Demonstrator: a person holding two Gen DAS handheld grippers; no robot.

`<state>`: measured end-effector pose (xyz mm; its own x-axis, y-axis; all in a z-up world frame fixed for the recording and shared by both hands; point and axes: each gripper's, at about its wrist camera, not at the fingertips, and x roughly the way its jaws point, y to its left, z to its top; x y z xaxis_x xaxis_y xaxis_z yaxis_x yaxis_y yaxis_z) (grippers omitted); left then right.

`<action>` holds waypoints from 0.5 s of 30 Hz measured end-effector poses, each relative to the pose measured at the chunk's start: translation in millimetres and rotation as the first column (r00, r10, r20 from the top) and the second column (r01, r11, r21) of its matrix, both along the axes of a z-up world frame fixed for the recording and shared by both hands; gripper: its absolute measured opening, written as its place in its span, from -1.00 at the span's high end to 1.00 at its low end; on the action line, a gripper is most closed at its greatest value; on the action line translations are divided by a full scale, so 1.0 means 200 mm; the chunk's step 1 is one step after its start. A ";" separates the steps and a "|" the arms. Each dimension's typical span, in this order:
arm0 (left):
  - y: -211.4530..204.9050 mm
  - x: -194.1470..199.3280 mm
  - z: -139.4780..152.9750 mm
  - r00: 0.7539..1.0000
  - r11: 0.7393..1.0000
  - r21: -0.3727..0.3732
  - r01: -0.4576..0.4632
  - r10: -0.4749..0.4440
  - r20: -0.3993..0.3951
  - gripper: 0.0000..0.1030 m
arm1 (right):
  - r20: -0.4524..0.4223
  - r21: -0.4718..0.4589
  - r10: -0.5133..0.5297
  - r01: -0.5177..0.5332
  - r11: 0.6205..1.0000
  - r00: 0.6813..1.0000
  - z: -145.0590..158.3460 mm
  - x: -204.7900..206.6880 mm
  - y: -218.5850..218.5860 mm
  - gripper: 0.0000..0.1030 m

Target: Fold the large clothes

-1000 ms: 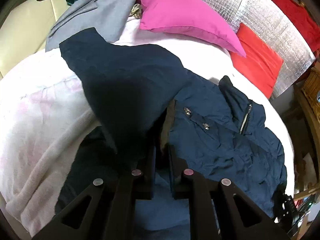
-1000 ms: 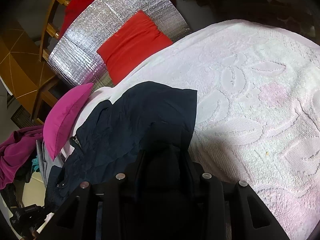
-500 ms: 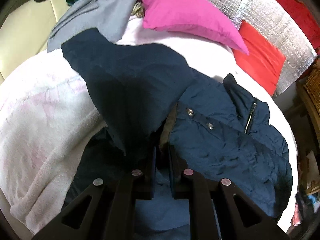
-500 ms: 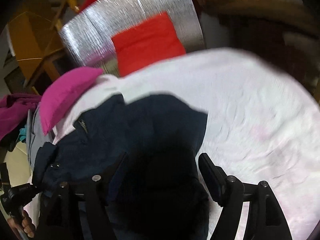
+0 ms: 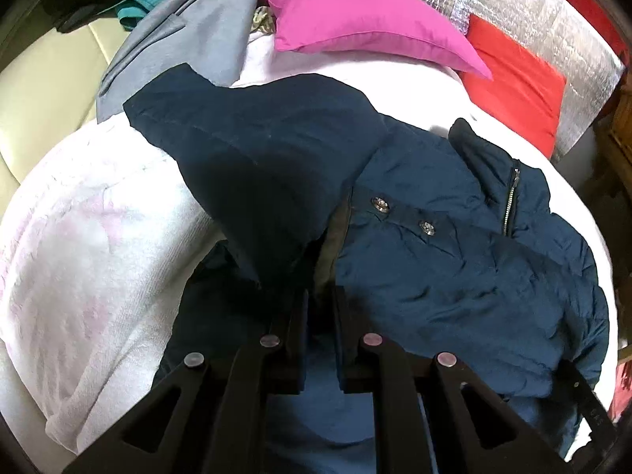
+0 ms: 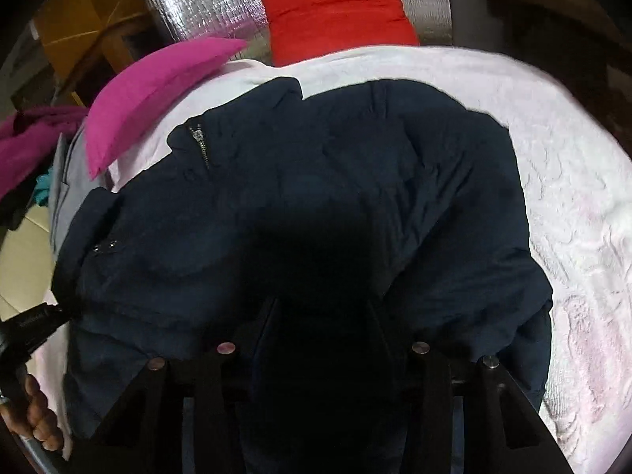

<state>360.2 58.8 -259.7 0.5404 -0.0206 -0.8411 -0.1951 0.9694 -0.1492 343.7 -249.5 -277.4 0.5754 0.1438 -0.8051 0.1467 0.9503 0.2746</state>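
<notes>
Both grippers grip the navy jacket [image 5: 454,260]: left gripper [image 5: 320,308] pinched tight, right gripper [image 6: 320,316] closing half-open around a fold.

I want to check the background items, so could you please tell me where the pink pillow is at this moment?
The pink pillow lies at the far edge of the white blanket, beyond the navy jacket, between the grey garment on its left and the red cushion on its right.
</notes>
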 end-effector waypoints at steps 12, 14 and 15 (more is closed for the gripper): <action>-0.07 0.03 0.02 1.000 0.992 0.126 0.003 -0.007 0.030 0.74 | 0.013 -0.053 -0.072 0.072 0.996 0.997 0.11 0.21 -0.10 0.08; -0.07 0.04 0.02 1.000 0.991 0.131 0.009 -0.012 0.028 0.73 | -0.037 -0.006 -0.092 0.092 0.996 0.995 0.01 0.24 -0.14 0.07; -0.07 0.04 0.02 1.000 0.991 0.133 0.011 -0.015 0.027 0.73 | -0.013 0.006 -0.099 0.099 0.995 0.995 0.00 0.24 -0.15 0.07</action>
<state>367.7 44.5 -255.5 0.5642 0.0835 -0.8214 -0.1800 0.9834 -0.0237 390.8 -280.0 -277.1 0.5771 0.0917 -0.8115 0.2438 0.9290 0.2783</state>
